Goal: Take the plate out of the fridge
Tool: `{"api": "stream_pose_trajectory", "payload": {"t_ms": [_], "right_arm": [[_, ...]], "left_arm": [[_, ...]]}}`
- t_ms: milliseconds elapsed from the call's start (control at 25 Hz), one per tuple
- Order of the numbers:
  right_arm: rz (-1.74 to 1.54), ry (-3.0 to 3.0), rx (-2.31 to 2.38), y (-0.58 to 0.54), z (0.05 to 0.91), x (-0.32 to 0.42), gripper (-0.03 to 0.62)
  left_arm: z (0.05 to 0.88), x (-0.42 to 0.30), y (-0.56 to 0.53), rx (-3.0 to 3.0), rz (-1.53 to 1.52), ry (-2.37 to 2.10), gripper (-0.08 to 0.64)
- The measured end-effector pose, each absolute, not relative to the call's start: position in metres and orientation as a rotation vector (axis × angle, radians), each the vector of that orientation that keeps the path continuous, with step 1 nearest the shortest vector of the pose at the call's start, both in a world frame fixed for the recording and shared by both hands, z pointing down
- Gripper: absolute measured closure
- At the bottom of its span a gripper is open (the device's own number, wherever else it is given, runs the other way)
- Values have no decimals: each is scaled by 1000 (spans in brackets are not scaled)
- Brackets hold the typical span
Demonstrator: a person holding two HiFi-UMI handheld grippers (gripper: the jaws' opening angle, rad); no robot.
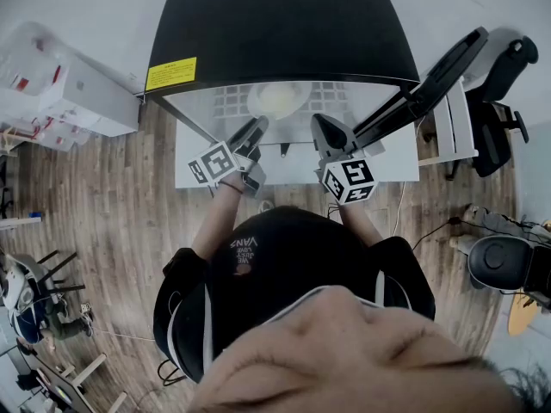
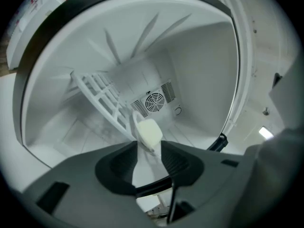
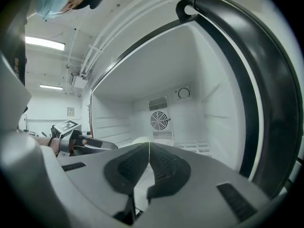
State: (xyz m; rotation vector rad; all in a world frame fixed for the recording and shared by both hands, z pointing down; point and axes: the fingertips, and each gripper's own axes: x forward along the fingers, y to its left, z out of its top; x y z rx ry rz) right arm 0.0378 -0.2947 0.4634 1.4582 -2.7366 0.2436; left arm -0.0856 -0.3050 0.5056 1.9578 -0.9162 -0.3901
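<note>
A pale round plate (image 1: 277,99) lies on the white grid shelf (image 1: 225,103) inside the open fridge (image 1: 275,24). My left gripper (image 1: 256,132) points into the fridge, rolled to one side, jaws open. In the left gripper view the plate (image 2: 149,131) shows edge-on just ahead of the left gripper (image 2: 148,148), and neither pad presses on it. My right gripper (image 1: 325,134) is beside it at the fridge opening. The right gripper (image 3: 149,147) is shut with nothing in it, and the plate (image 3: 140,139) only peeks over its jaws. The left gripper (image 3: 95,145) shows there at the left.
The fridge door (image 1: 430,80) stands open to the right. A fan vent (image 3: 160,120) sits in the back wall. White boxes (image 1: 60,84) are stacked left of the fridge, office chairs (image 1: 504,76) stand at the right, and cables (image 1: 448,226) run over the wood floor.
</note>
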Motion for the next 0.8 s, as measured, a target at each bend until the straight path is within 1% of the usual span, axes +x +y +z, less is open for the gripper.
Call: {"api": "stream_pose_trajectory", "payload": {"t_ms": [400, 800], "right_arm": [[224, -2753, 1452, -294, 457, 35, 580], [221, -2764, 1449, -294, 455, 31, 580]], "left_arm": [[504, -90, -314, 1801, -471, -930, 417], [509, -92, -316, 1711, -465, -1000, 417]]}}
